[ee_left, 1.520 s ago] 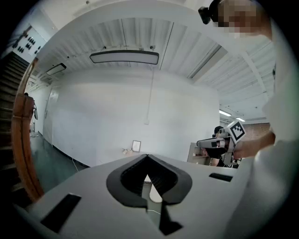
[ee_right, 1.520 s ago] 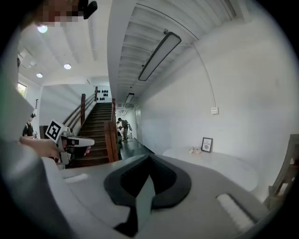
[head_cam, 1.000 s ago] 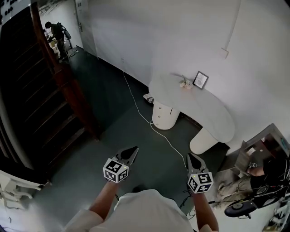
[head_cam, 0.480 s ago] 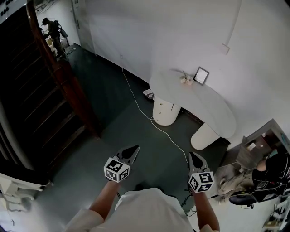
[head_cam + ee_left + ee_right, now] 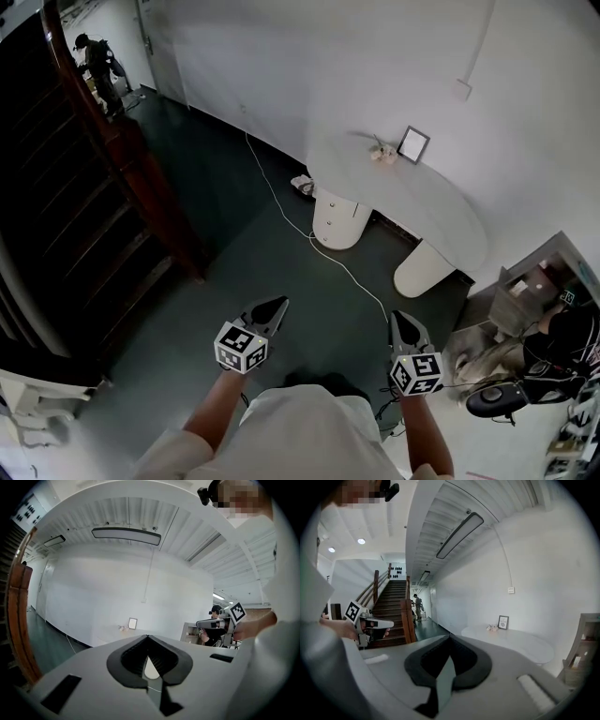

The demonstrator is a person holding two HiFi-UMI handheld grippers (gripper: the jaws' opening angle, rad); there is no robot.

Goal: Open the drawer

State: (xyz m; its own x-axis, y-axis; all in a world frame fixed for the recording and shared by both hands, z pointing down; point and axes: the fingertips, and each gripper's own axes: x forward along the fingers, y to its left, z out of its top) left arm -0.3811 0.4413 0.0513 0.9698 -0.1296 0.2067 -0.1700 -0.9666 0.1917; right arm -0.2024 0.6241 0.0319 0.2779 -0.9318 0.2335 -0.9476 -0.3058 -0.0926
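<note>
Approach comes first: left gripper point(image 5: 277, 304) and right gripper point(image 5: 397, 322), both clenched on nothing, need carrying to the far table's point(image 5: 412, 202) round pedestal point(image 5: 339, 220), likely housing the drawer, before unclenching.

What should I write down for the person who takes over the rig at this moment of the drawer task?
Left tool: shut, empty, in the air over the dark floor.
Right tool: shut, empty, level with it.
Drawer: seemingly a front in the round white pedestal under the white table, ahead and apart from both tools.
Done: nothing; drawer not touched.
Left: walk to the table, open one tool, grip the front, pull it out.
</note>
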